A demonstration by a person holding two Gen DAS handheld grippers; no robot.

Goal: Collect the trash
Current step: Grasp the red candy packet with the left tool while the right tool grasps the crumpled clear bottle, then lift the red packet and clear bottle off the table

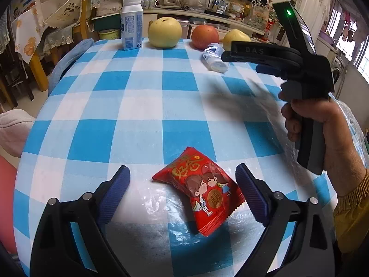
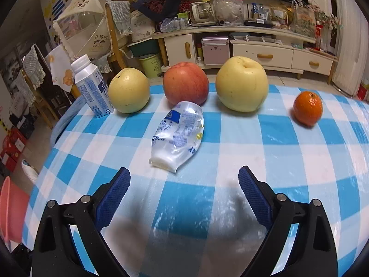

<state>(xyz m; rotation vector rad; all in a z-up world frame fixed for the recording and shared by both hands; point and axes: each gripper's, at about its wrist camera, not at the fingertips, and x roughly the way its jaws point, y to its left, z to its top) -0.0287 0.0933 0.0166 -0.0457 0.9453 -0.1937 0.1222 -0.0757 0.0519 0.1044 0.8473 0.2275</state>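
Note:
A red snack wrapper with cartoon figures lies on the blue checked tablecloth, between the open fingers of my left gripper, nearer the right finger. A crushed clear plastic bottle lies on its side just ahead and left of my open, empty right gripper. It also shows in the left wrist view, partly behind the right gripper. A white and blue milk carton stands at the far left; it also shows in the left wrist view.
Two yellow pears, a red apple and an orange sit in a row at the table's far side. A pink bucket stands on the floor at left. Chairs and a cluttered cabinet lie beyond.

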